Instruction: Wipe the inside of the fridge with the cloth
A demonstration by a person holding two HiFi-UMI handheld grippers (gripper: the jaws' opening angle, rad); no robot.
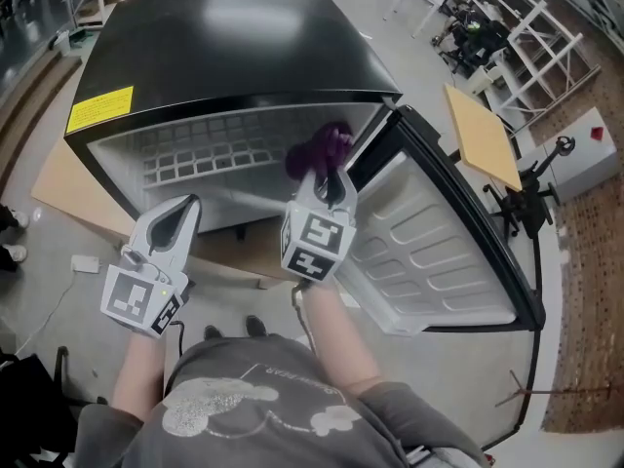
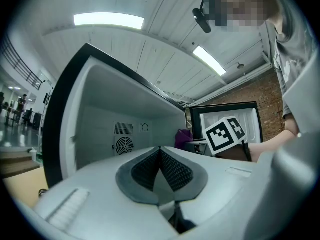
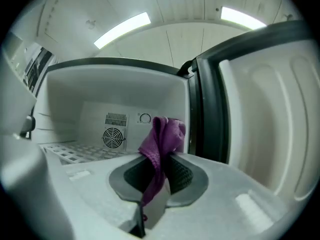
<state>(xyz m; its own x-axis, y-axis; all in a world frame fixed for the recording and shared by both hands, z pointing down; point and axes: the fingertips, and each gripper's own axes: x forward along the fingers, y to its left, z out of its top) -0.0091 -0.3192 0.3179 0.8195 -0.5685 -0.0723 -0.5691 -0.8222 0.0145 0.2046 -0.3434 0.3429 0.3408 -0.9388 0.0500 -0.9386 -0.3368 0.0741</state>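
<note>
Pinching a purple cloth between its two jaws, the right gripper points into the open mouth of a small black fridge, the fabric bunched above the jaw tips and a thin tail of it trailing back down between the ribbed pads. Straight ahead of that gripper, on the white back wall, sit a round fan grille and a small dial; a white wire shelf lies ahead and to its left. The fridge door is swung wide open on the gripper's right, its moulded white liner facing up. From the head view the cloth sits at the front edge of the compartment, near the hinge side, and whether it touches any inner surface cannot be told. The left gripper is held to the left of the right one and a little further back from the opening, its jaws pressed together with nothing between them; the right gripper's marker cube shows off to its right. A yellow label marks the fridge's top corner beyond the left gripper, and a wooden board lies under the cabinet. Behind both grippers, the person's grey shirt fills the bottom of the head view
</note>
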